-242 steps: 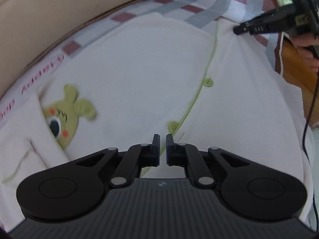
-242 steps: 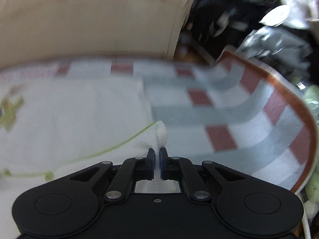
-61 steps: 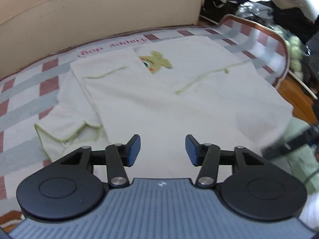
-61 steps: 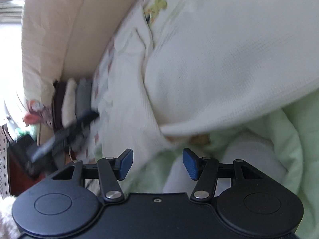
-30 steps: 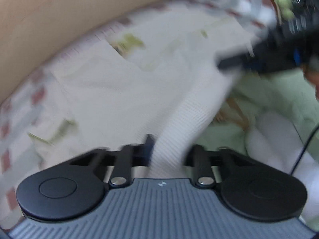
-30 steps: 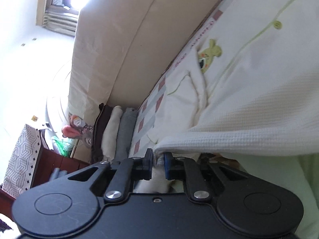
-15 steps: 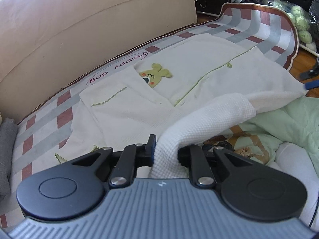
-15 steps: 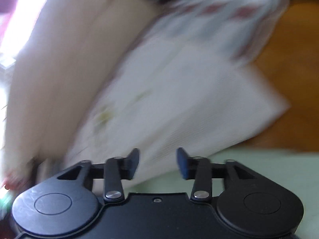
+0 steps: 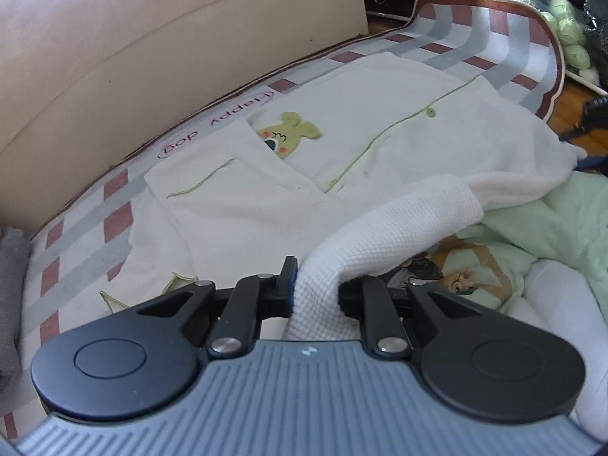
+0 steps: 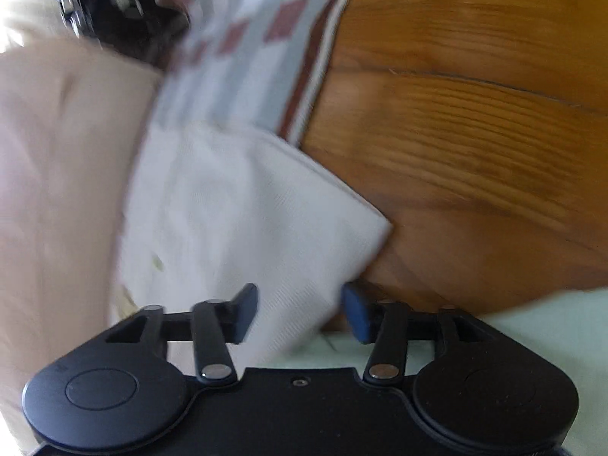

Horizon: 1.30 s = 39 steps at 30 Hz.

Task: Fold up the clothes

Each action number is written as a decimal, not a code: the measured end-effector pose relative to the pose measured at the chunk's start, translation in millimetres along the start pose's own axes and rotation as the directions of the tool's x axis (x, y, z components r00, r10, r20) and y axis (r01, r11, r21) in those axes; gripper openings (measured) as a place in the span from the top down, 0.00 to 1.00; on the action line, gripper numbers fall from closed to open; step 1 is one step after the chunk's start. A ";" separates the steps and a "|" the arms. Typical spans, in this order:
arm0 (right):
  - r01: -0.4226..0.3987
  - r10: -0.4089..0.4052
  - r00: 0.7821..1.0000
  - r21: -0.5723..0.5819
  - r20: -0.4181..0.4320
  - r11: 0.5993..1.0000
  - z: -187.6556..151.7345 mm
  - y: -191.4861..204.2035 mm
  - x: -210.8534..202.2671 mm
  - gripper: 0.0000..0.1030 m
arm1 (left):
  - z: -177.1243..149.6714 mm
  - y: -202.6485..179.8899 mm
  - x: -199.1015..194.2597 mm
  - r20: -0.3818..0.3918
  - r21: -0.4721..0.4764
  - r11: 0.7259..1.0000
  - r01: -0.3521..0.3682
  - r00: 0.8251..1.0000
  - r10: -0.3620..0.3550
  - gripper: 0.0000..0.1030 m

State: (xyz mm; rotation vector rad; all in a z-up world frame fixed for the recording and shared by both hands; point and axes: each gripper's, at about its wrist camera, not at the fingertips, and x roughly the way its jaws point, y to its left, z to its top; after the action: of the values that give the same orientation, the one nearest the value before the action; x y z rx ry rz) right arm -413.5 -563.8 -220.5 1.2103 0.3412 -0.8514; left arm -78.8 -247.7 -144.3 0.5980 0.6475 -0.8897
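The left gripper (image 9: 314, 288) is closed on a thick bunch of the white garment (image 9: 380, 174), so its jaws stand a little apart with the waffle cloth pressed between them. From the grip, the cloth rises in a rolled band and joins the rest of the garment, which lies spread on the checked mat (image 9: 87, 228). The right gripper (image 10: 300, 313) is wide open and holds nothing; a corner of the white garment (image 10: 243, 220) hangs just in front of its jaws, and I cannot tell if it touches them. Beside the mat there is a wooden floor (image 10: 475, 114). The right wrist view is blurred. Near the mat's front edge, a green blanket (image 9: 551, 220) is partly covered by the garment
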 end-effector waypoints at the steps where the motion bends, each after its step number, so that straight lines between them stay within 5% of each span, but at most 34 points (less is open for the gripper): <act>1: -0.008 0.008 1.000 -0.004 0.012 1.000 0.6 1.7 2.0 0.50 | 0.0 1.5 -0.7 0.002 -0.012 1.000 -0.001 1.000 0.001 0.86; 2: -0.015 0.015 1.000 -0.008 0.024 1.000 1.2 3.5 4.0 0.93 | 0.0 3.3 -1.4 0.004 -0.025 1.000 -0.002 1.000 0.002 0.86; 6: -0.045 0.047 0.996 -0.026 0.072 0.999 3.6 10.5 12.0 0.94 | 6.3 12.0 -5.1 0.021 -0.034 0.999 -0.012 1.000 0.013 0.86; 11: -0.086 0.099 0.992 -0.163 0.078 0.983 46.0 57.7 -13.4 0.94 | 15.6 19.1 -2.8 0.033 -0.057 0.998 -0.008 0.999 0.010 0.87; 19: -0.002 -0.007 1.000 -0.396 -0.019 0.918 99.0 160.0 15.4 0.94 | 50.2 52.0 12.9 0.051 -0.008 1.000 0.014 0.999 -0.014 0.87; 25: 0.139 -0.172 0.985 -0.514 -0.018 0.847 133.7 227.1 80.1 0.95 | 115.6 102.2 86.1 -0.023 0.196 0.980 0.024 1.000 -0.020 0.91; 30: 0.158 -0.177 0.984 -0.519 0.012 0.840 135.0 240.9 142.5 0.95 | 136.1 124.5 158.3 -0.131 0.180 0.983 0.045 0.991 -0.021 0.92; 35: 0.185 -0.194 0.981 -0.470 0.029 0.863 149.6 241.9 177.6 0.95 | 154.7 140.0 196.6 -0.136 0.240 0.967 0.085 0.989 -0.053 0.92; 39: 0.193 -0.215 0.976 -0.499 0.014 0.845 171.5 259.0 196.2 0.95 | 182.2 164.5 223.4 -0.156 0.259 0.955 0.147 0.982 -0.109 0.92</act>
State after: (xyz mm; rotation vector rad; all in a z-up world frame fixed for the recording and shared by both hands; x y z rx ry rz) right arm -130.3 -771.4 -112.4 0.7132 0.6921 -0.8515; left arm 212.1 -407.4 -152.8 0.8777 0.7033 -1.0742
